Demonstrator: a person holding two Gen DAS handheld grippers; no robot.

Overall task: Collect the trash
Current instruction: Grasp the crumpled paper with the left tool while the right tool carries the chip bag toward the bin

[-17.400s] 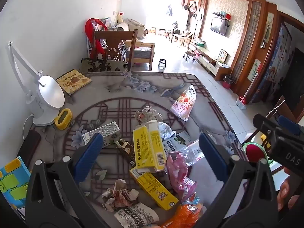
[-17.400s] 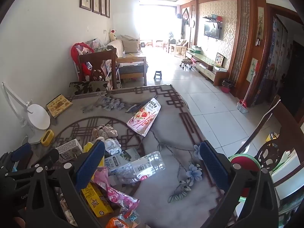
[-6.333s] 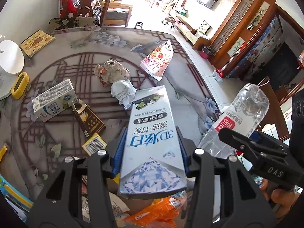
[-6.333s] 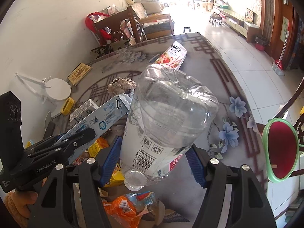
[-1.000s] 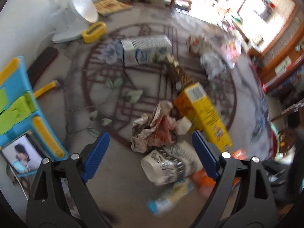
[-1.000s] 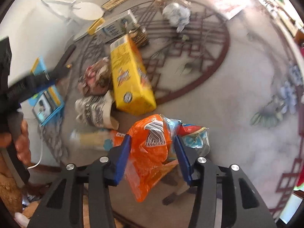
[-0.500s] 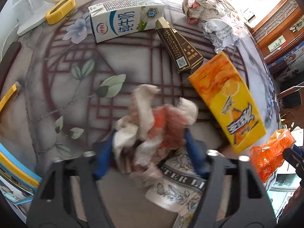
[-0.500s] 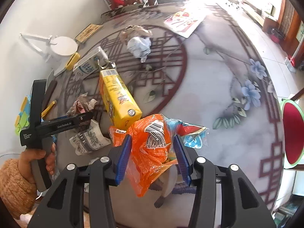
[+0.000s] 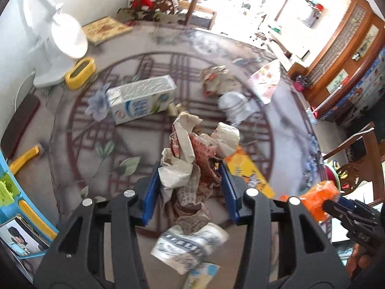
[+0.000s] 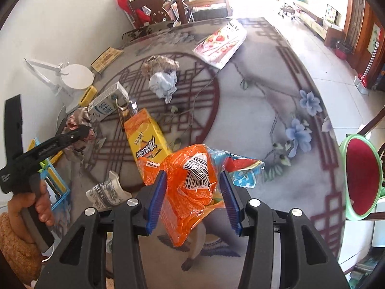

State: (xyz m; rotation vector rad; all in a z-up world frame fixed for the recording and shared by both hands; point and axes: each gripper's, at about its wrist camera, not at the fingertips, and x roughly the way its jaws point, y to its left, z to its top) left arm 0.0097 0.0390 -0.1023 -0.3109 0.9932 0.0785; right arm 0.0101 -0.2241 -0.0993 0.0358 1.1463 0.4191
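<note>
A crumpled printed paper wad (image 9: 182, 144) hangs above the table between the blue pads of my left gripper (image 9: 189, 168); its jaws are closing and the pads press on the wad. My right gripper (image 10: 193, 174) is shut on an orange snack wrapper (image 10: 182, 163), lifted off the table. On the patterned table (image 10: 252, 110) lie a yellow juice carton (image 10: 146, 139), a white milk carton (image 9: 142, 98), a printed paper cup (image 9: 190, 245), a white paper ball (image 10: 163, 84), a brown wad (image 10: 158, 63) and a strawberry snack box (image 10: 221, 41).
A red bin with a green rim (image 10: 361, 175) stands off the table's right edge beside a chair. A white desk lamp (image 9: 60, 48), a yellow holder (image 9: 80, 73), a book (image 9: 105, 30) and a blue toy tablet (image 9: 14, 204) sit along the wall side.
The left jaws came down around the paper wad, closed on it and lifted it off the table. The right gripper rose and tilted with the orange wrapper still held.
</note>
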